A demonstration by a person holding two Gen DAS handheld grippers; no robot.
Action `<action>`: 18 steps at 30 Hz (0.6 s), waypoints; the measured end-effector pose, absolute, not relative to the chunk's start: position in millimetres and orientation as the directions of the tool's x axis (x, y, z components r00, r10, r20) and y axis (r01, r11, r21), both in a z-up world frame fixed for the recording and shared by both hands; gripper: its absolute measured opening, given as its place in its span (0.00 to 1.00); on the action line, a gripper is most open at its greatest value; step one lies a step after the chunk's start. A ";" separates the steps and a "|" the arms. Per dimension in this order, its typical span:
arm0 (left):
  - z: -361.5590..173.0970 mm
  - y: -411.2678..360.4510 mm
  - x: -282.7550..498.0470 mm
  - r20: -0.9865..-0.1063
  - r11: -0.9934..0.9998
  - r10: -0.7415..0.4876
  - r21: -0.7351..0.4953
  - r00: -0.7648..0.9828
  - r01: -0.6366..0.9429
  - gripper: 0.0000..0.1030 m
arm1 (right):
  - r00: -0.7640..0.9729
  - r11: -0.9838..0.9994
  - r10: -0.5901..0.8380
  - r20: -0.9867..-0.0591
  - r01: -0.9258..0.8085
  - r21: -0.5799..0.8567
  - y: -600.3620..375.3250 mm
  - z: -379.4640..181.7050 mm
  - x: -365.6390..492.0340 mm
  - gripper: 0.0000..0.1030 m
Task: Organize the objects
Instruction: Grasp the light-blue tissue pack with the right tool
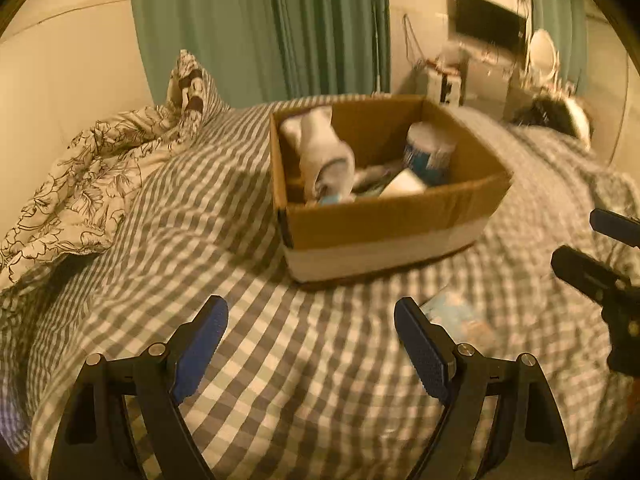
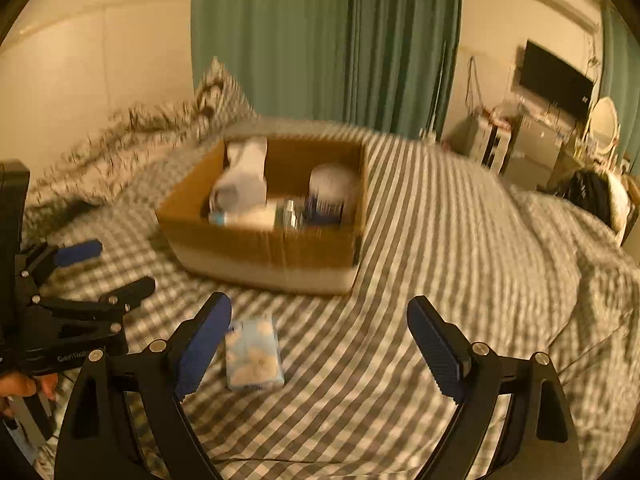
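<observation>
Both my tools were empty. Left gripper (image 1: 312, 344): fingers spread wide over the checked bedcover (image 1: 300, 380). Right gripper (image 2: 320, 344): likewise apart, hovering above a blue tissue pack (image 2: 254, 354) that lay loose on the cover just beside its left finger. The cardboard box (image 2: 272, 248) sat beyond, already holding a white sock, a tub and oddments. I judged the pack was next for the box.

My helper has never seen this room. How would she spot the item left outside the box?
On the checked bed, look just in front of the cardboard box. A flat pale-blue packet with white blotches lies alone on the cover, the only loose item outside the box.
</observation>
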State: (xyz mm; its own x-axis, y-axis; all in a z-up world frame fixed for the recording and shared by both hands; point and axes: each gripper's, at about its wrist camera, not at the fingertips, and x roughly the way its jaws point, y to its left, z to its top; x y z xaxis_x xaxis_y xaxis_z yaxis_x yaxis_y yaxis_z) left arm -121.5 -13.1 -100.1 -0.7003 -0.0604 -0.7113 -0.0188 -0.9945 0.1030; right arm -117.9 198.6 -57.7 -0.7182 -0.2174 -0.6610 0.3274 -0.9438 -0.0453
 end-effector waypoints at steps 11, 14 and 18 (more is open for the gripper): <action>-142.8 -10.0 -137.2 -0.764 -0.987 -0.112 0.162 -0.636 -0.020 0.86 | -0.612 -0.925 -0.228 -0.757 0.379 -0.028 176.7 -120.7 -137.9 0.87; -147.6 -8.7 -139.7 -0.770 -0.986 -0.108 0.164 -0.629 -0.032 0.92 | -0.584 -0.921 -0.224 -0.780 0.389 -0.027 171.6 -132.8 -141.5 0.87; -150.1 -6.0 -141.7 -0.771 -0.983 -0.113 0.180 -0.627 -0.044 0.95 | -0.545 -0.911 -0.218 -0.809 0.412 -0.032 163.2 -147.8 -142.1 0.87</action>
